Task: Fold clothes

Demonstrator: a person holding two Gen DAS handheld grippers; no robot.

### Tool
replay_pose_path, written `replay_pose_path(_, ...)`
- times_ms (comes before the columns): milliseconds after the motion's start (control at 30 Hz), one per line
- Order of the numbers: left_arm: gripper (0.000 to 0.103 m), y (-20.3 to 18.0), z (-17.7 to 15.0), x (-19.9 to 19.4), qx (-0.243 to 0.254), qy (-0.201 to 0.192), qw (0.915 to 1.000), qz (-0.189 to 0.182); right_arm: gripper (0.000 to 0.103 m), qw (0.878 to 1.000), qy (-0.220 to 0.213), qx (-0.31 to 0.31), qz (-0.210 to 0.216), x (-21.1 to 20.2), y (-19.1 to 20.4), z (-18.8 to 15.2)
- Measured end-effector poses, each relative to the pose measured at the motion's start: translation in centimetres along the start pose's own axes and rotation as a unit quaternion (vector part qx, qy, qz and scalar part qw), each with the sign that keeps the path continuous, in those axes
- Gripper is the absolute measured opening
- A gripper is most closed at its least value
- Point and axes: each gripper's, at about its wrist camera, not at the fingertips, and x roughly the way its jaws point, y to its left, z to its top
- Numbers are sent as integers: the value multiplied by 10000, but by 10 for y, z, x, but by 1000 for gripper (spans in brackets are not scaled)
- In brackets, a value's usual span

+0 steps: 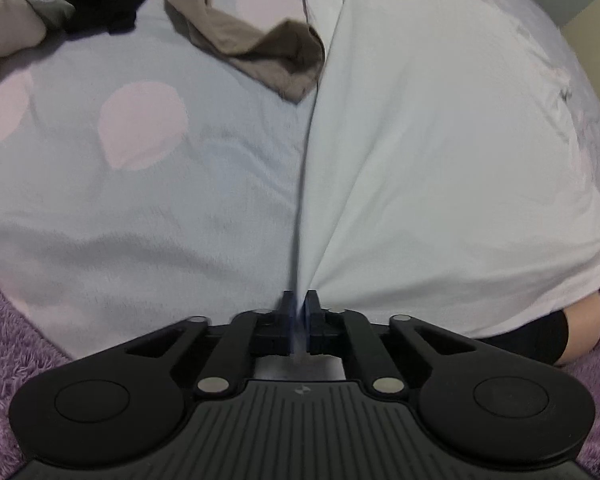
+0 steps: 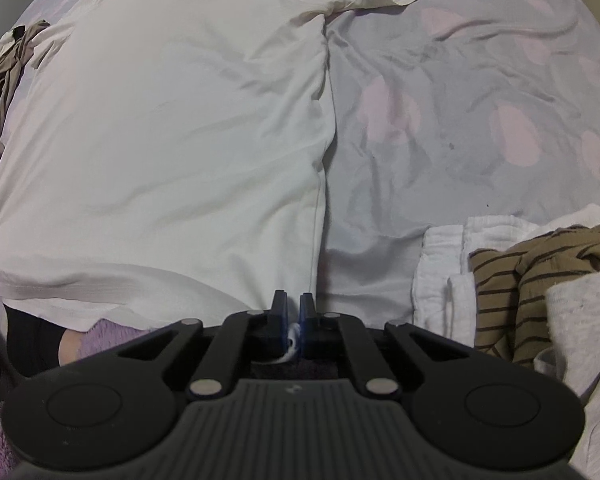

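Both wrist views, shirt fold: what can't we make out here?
- Left wrist view: the white T-shirt runs off the right edge; its far sleeve and collar are cut off.
- Left wrist view: the dark clothes pile at top is cropped, pieces indistinct.
- Right wrist view: the striped brown garment and white towels overlap; their count is unclear.
- Neither view shows the other gripper.

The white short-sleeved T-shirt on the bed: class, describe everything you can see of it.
The white short-sleeved T-shirt looks like soft, thin cotton. It lies spread and lightly creased on a pale blue bedsheet with pink spots, one sleeve stretched out to the side, the collar at the far end. The left gripper and the right gripper each pinch a near hem corner, pulling ridges into the cloth. A brown garment touches its far edge.
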Motion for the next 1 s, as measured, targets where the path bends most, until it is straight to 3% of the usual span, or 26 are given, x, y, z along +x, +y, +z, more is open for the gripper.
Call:
replay_pose_path(67, 15, 3, 3, -6, 7, -28, 10000, 21, 23, 10000, -50, 21, 25, -5, 0, 4)
replay_pose_path(100, 21, 7, 6, -12, -14, -103, 9999, -29, 36, 10000, -78, 33, 37, -8, 0, 6)
replay_pose_path(133, 23, 11, 7, -17, -37, -191, 9998, -107, 40, 9998, -203, 68, 48, -13, -1, 7)
replay_pose_path(233, 29, 20, 21, -36, -101, -503, 9982, -305, 40, 9979, -591, 256, 115, -24, -6, 14)
replay_pose_path(400, 29, 20, 53, -58, 51, -1186, 9929, -81, 40, 9892, -1343, 580, 95, -16, -5, 29)
replay_pose_path(533, 29, 16, 86, -59, 11, -1763, 9843, -1, 40, 9785, -1942, 672, -164, 3, 10, 45)
replay_pose_path(667, 29, 14, 128, -50, -183, -2260, 9739, 122, 40, 9651, -2440, 948, 40, 23, 29, 66)
replay_pose_path(833, 30, 15, 184, -33, -297, -2622, 9638, 376, 43, 9633, -2584, 660, 319, 54, 67, 107)
replay_pose_path(1000, 44, 18, 231, -10, -368, -2947, 9527, 637, 43, 9625, -2696, 311, 72, 83, 93, 141)
